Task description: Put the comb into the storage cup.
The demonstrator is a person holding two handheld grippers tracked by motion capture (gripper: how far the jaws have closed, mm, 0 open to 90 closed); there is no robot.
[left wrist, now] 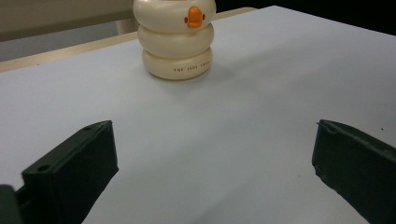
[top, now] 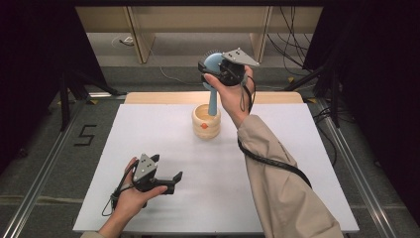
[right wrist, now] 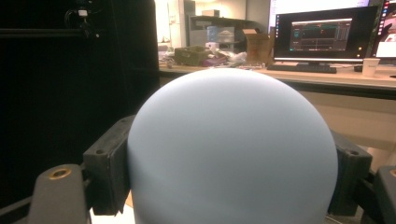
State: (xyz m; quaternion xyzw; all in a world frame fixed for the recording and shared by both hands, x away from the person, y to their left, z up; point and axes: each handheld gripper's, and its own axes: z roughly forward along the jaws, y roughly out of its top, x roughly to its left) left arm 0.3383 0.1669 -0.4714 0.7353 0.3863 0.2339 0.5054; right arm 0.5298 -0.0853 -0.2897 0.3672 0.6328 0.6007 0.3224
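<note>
A pale blue brush with a round head and dark bristles stands upright at the far middle of the table, and my right gripper is shut on its head. In the right gripper view the smooth blue head sits pressed between both black jaws. The brush's handle points down, and its lower end sits in the mouth of a cream, ringed duck-faced cup. My left gripper rests low near the table's front left, open and holding nothing. Its jaws stand wide apart, pointing toward the cup.
The white tabletop has a wooden strip along its far edge. Dark stands and cables flank the table on both sides. A desk with monitors lies beyond the brush in the right gripper view.
</note>
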